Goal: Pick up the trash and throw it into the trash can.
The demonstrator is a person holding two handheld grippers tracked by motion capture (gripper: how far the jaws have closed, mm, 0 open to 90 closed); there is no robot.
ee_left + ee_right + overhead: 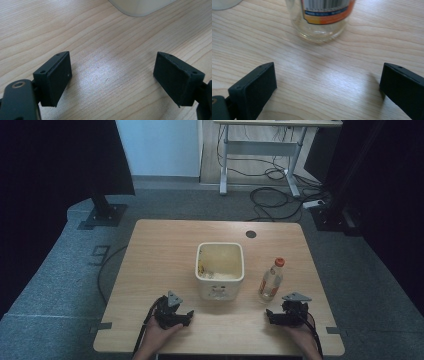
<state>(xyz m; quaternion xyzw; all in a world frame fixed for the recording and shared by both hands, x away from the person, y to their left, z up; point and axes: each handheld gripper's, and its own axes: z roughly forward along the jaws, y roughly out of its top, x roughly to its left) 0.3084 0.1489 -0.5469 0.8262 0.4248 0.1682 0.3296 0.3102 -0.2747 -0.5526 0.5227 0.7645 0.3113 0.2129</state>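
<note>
I judge nothing begun: my left tongs [174, 314] and right tongs [289, 312] rest wide and empty on the counter [160, 245], bottle [270, 281] just ahead of the right, tub [220, 270] beyond the left.

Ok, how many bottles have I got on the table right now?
1. The bottle stands upright right of the white container, just ahead of the right gripper. The container's walls could hide something small inside.

Bottle [270, 281] right of bin [220, 268]
</note>
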